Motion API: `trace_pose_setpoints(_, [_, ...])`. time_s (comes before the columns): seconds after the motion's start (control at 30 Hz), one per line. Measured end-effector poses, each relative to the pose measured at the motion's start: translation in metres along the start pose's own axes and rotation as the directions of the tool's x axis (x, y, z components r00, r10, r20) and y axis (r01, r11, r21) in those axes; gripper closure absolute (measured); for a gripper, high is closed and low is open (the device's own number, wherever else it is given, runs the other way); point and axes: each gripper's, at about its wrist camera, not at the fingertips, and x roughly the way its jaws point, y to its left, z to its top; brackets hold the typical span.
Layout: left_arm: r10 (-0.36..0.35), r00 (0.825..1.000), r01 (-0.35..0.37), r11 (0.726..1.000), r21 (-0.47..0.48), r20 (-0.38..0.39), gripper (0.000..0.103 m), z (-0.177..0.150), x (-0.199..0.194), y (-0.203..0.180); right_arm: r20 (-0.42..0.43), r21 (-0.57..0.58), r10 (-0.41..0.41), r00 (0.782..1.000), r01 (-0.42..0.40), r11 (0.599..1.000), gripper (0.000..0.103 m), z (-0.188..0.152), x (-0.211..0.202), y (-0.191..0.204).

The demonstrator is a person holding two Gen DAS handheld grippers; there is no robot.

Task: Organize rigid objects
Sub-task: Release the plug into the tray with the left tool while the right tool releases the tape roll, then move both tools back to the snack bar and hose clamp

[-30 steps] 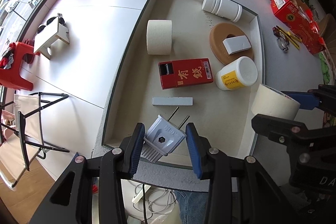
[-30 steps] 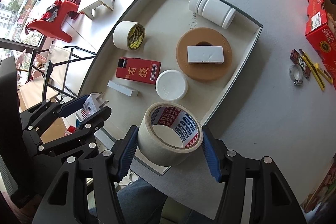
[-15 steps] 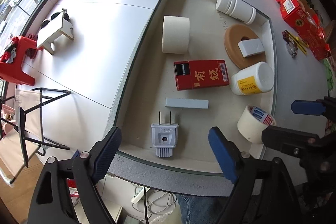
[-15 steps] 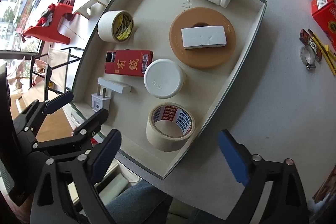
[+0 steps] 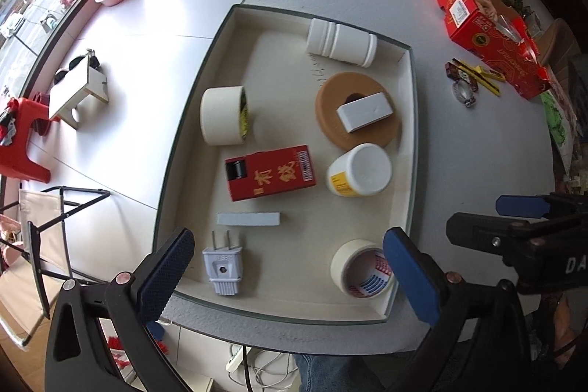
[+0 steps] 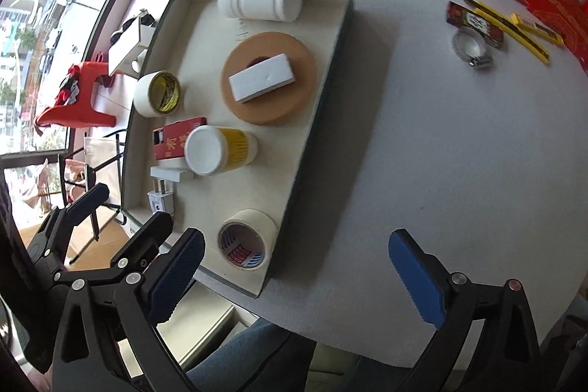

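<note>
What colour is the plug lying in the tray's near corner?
Pale blue-grey plug, with two metal prongs; the left wrist view shows it best.

Your widest bare patch of tray (image 5: pixel 408 105) floor lies at 12 o'clock from the plug (image 5: pixel 222 266), past the grey bar (image 5: pixel 248 219). At 3 o'clock from the plug, open floor runs to the tape roll (image 5: pixel 362 269). The red box (image 5: pixel 270 172) and jar (image 5: pixel 358 170) wall off the middle.

The left gripper (image 5: pixel 288 276) has let go of the grey plug (image 5: pixel 222 268), jaws opening, plug lying lower left in the tray (image 5: pixel 400 281); the right gripper (image 6: pixel 294 276) has released the tape roll (image 6: pixel 245 242), now in the tray's lower corner.
</note>
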Motion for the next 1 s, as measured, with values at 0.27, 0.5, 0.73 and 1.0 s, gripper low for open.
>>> trace_pose_setpoints(0.27, [-0.034, 0.999, 0.035, 0.995, 0.089, -0.01, 0.0, 0.015, -0.004, -0.048, 0.022, 0.187, -0.047, 0.999, 0.042, 0.981, 0.002, 0.02, -0.009, -0.076])
trace_pose_setpoints(0.5, [-0.061, 0.998, 0.065, 0.989, 0.132, -0.032, 0.0, 0.032, 0.001, -0.081, 0.067, 0.288, -0.114, 0.991, 0.09, 0.953, 0.002, 0.086, -0.009, -0.121])
trace_pose_setpoints(0.73, [-0.066, 0.996, 0.074, 0.988, 0.138, -0.062, 0.0, 0.042, 0.011, -0.095, 0.103, 0.295, -0.18, 0.978, 0.143, 0.945, 0.002, 0.149, 0.004, -0.132])
trace_pose_setpoints(1.0, [-0.033, 0.995, 0.044, 0.991, 0.125, -0.09, 0.0, 0.048, 0.02, -0.094, 0.114, 0.245, -0.238, 0.965, 0.205, 0.948, 0.011, 0.171, 0.022, -0.118])
